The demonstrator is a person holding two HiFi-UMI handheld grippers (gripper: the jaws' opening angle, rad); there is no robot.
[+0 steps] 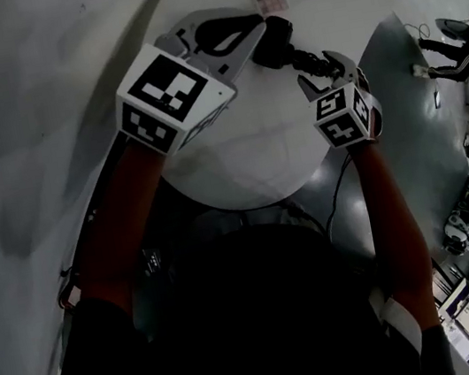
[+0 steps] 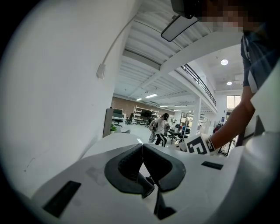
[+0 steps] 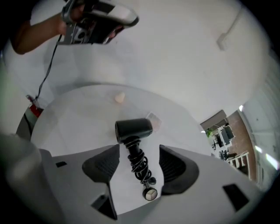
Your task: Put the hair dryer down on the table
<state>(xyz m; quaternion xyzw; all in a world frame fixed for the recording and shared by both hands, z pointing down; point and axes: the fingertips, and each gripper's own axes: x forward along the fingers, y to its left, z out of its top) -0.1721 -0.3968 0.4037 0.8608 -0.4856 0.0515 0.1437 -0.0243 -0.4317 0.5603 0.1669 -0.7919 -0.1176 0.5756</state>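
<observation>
Hair dryer (image 1: pixel 276 40) lies flat on the far part of the smooth, round white table (image 1: pixel 241 172). Long axis: the cord-wrapped handle runs from the right gripper (image 1: pixel 319 68) toward far left and ends in a stubby matte-black barrel set crosswise. Right gripper view: the jaws are spread, and the ribbed dark pads clear the handle on both sides. The plug (image 3: pixel 150 194) shows only in this view. Left gripper (image 2: pixel 142 146): the jaw tips meet with nothing between them, and its view shows no dryer.
</observation>
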